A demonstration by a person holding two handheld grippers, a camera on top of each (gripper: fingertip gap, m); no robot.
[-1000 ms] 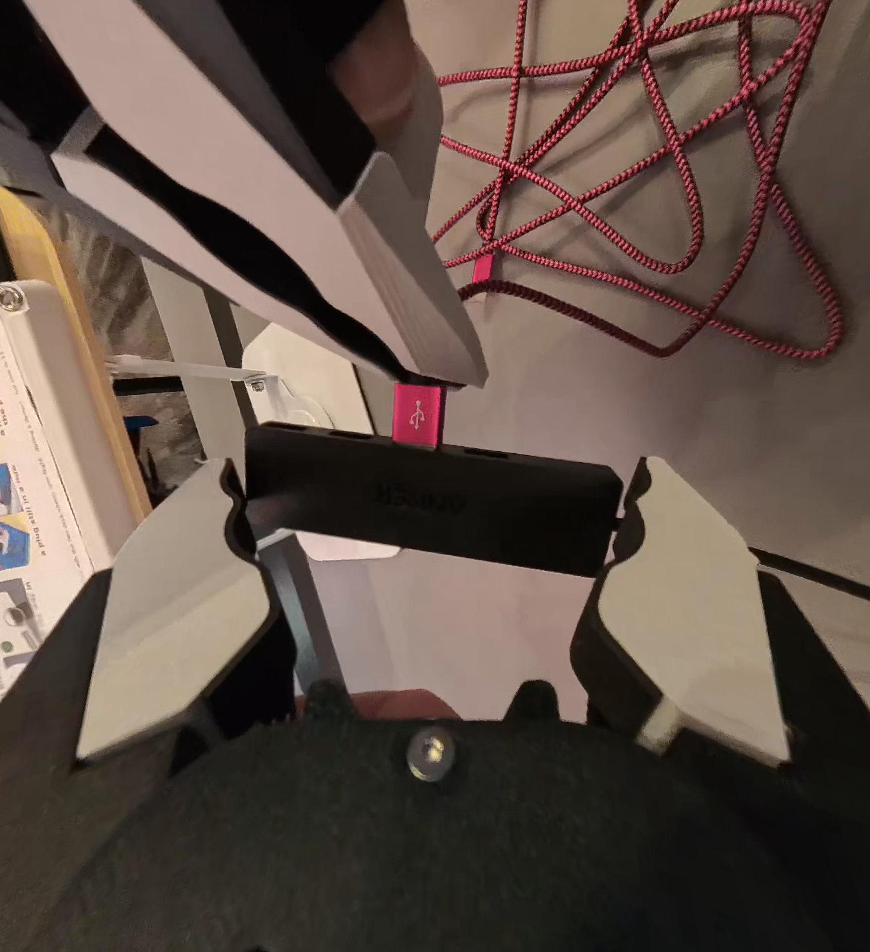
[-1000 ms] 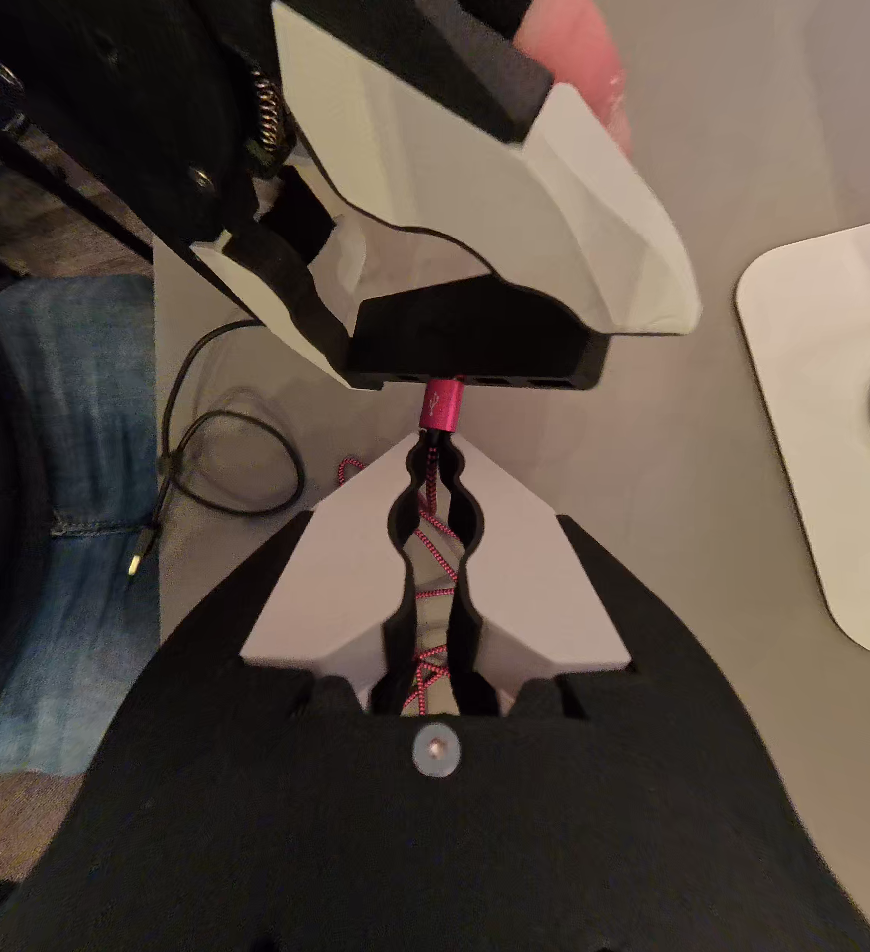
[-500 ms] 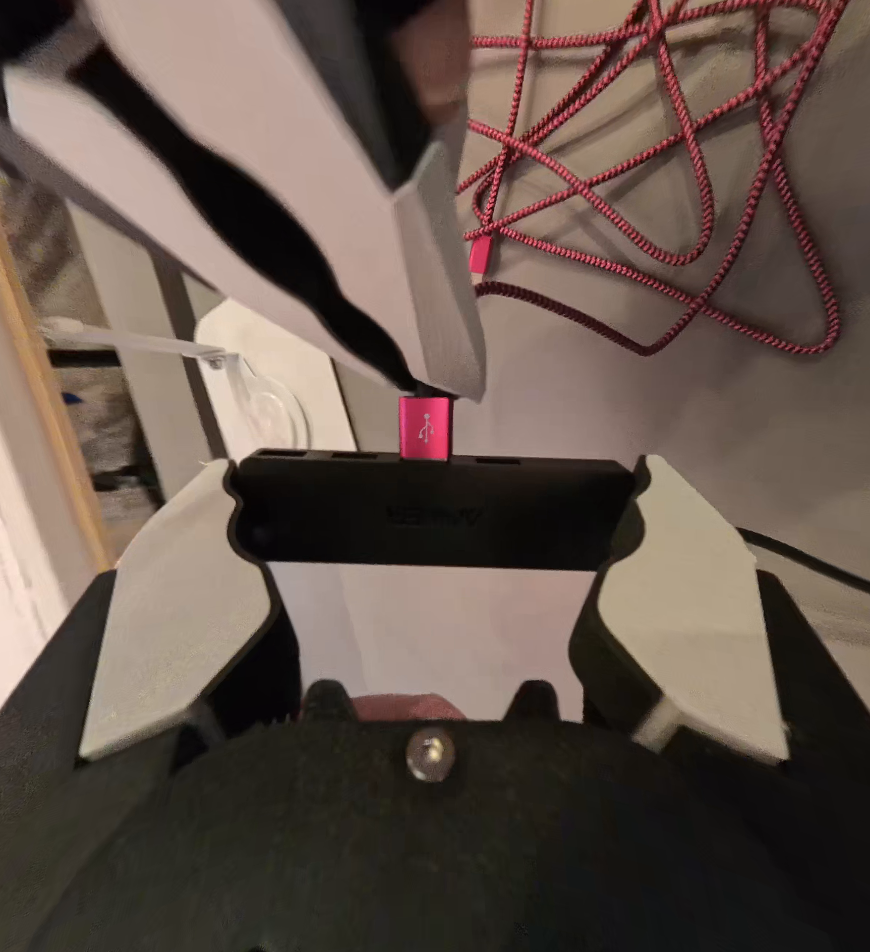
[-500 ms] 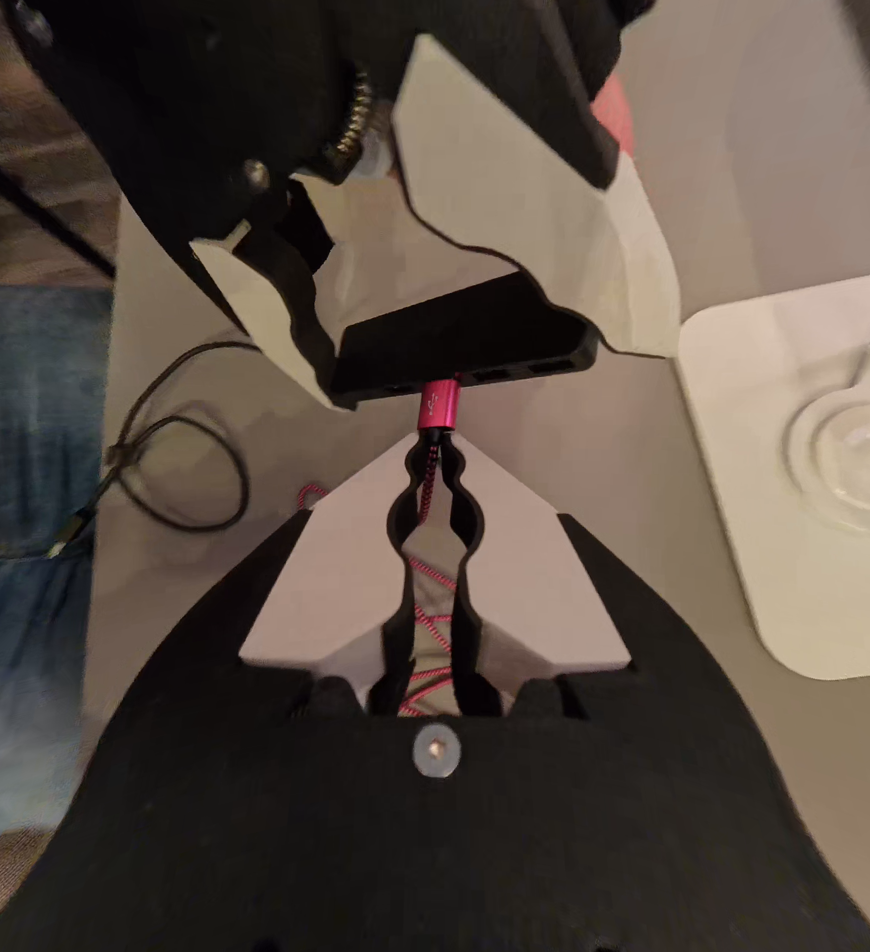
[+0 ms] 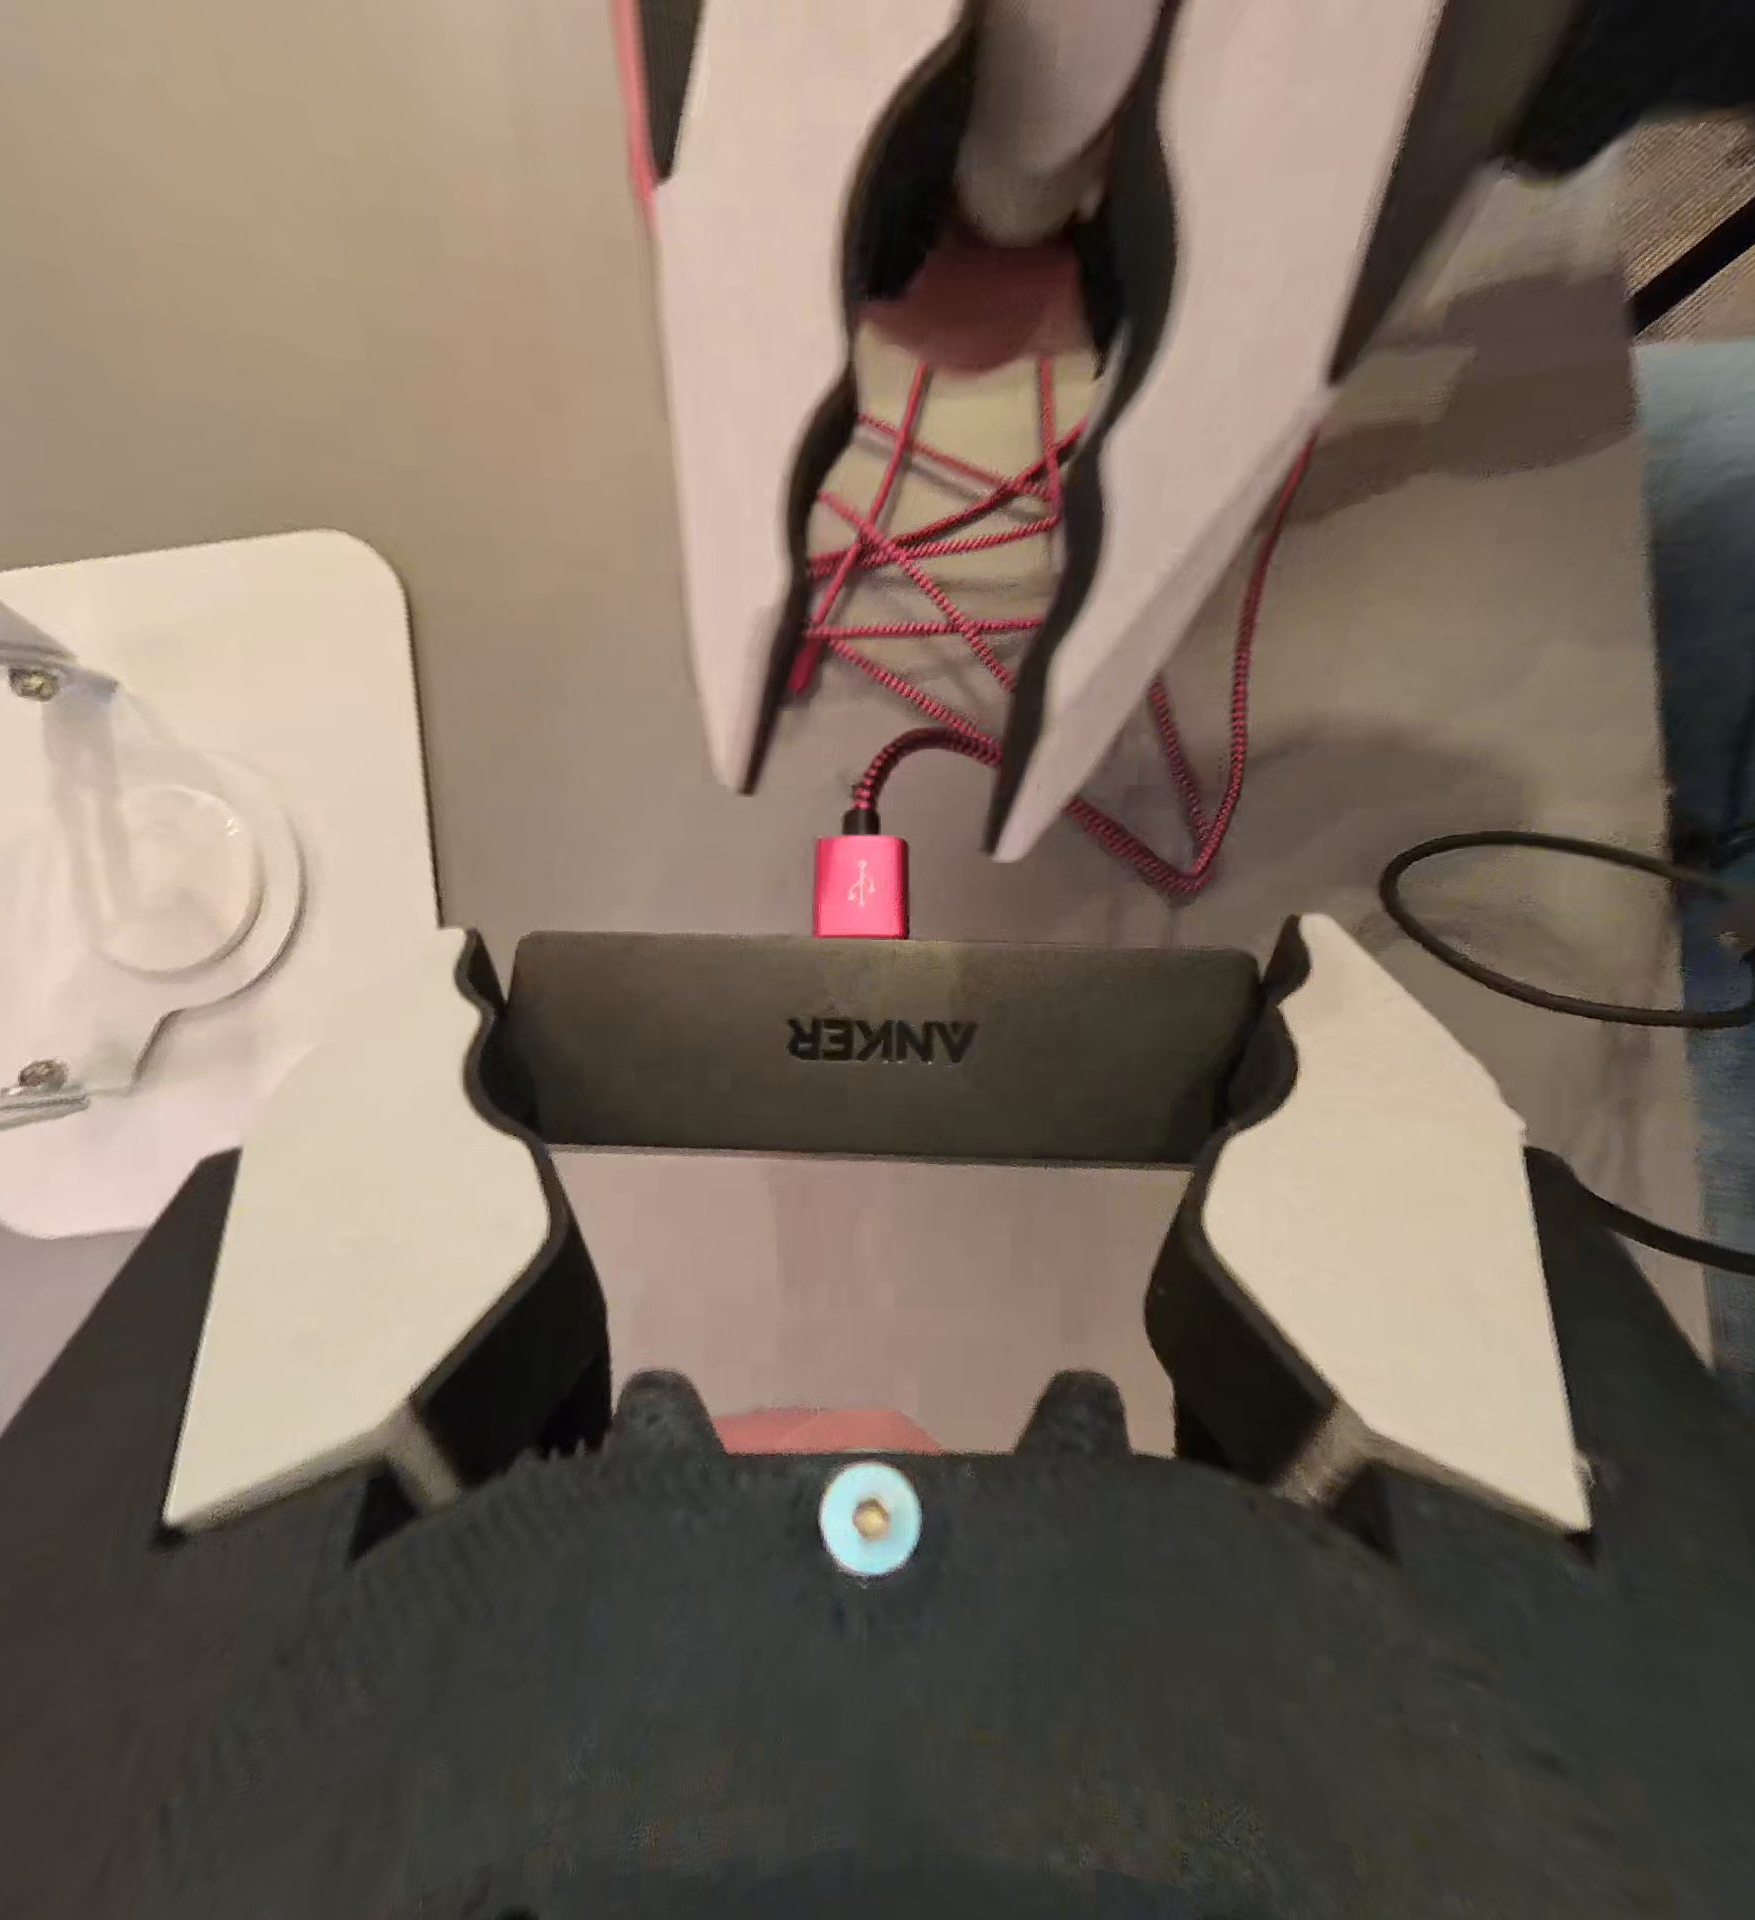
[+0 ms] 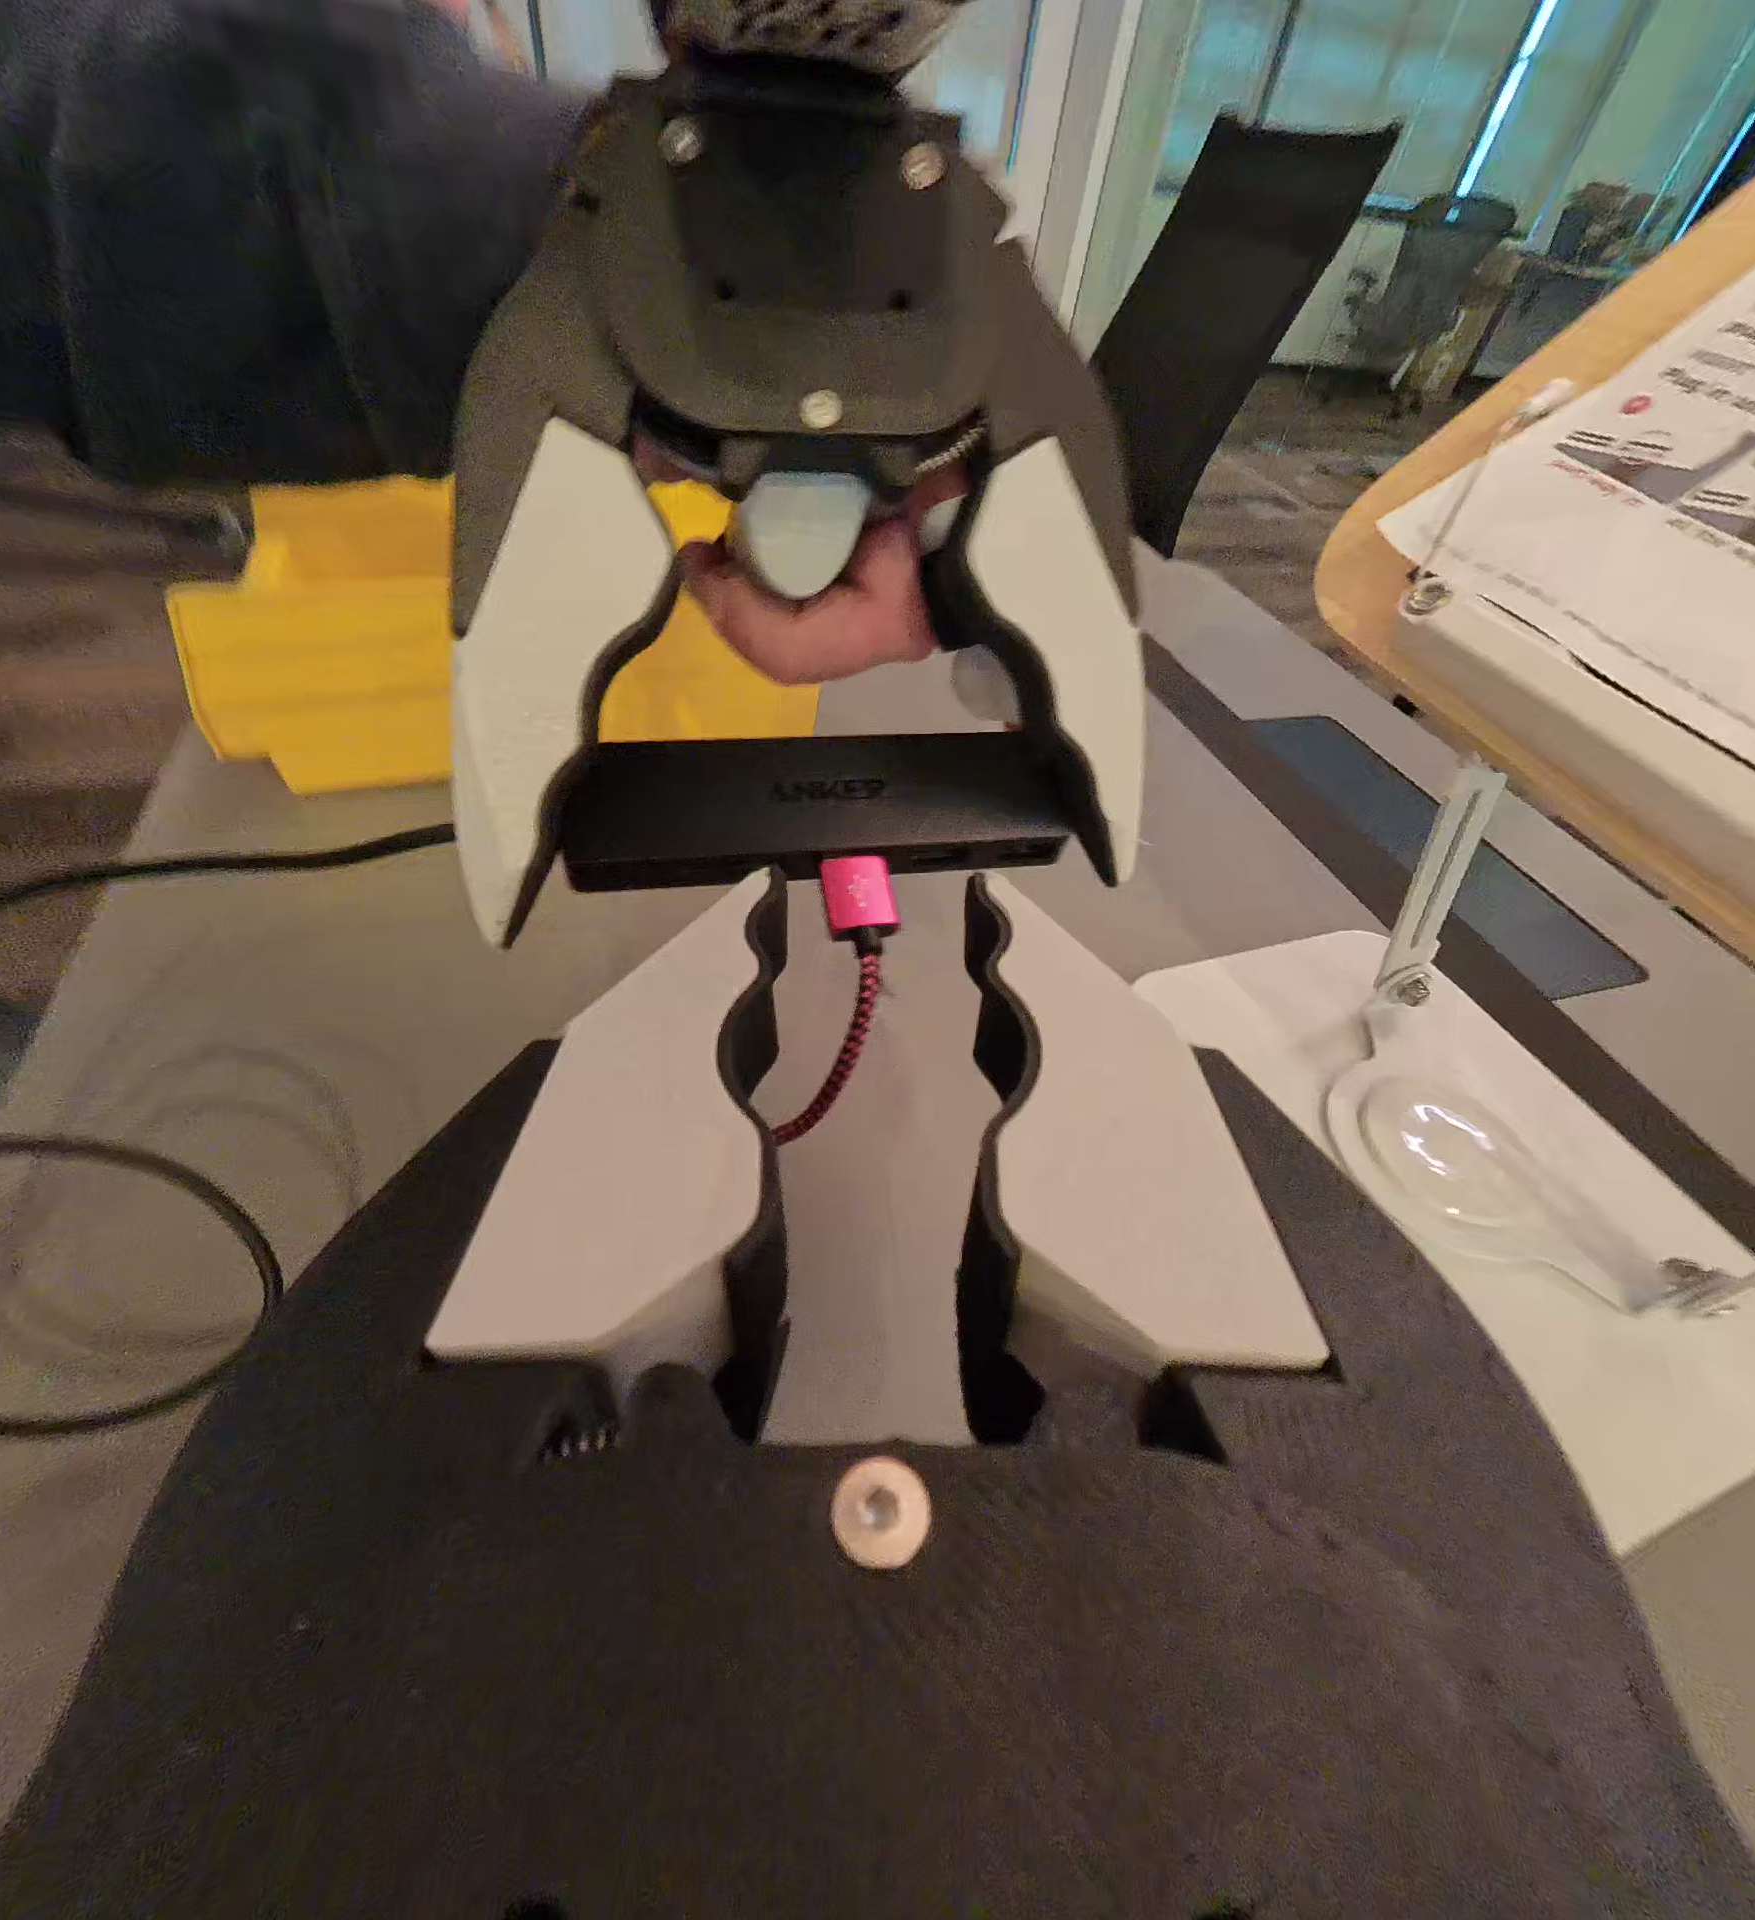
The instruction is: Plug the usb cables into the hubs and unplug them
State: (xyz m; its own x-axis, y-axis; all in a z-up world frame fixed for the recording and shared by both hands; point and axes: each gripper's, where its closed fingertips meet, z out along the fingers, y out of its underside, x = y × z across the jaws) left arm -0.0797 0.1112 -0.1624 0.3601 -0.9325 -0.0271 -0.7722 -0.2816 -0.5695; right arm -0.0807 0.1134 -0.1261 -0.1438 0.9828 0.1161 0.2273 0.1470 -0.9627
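Plug is in, right gripper has let go, unplugging is yet to come.

Left gripper point(image 5: 878, 1039) is clamped end to end on the black hub point(image 5: 878, 1044), lifted clear of the grey table point(image 5: 229, 312). Right gripper point(image 6: 868, 914) stands with fingers apart, gripping nothing, tips almost at the hub's port edge. The red braided cable point(image 6: 837, 1049) droops loose between those fingers, and its pink plug point(image 6: 857, 891) sits seated in a middle port, straight ahead of the left gripper. Insertion looks done; pulling it out remains.
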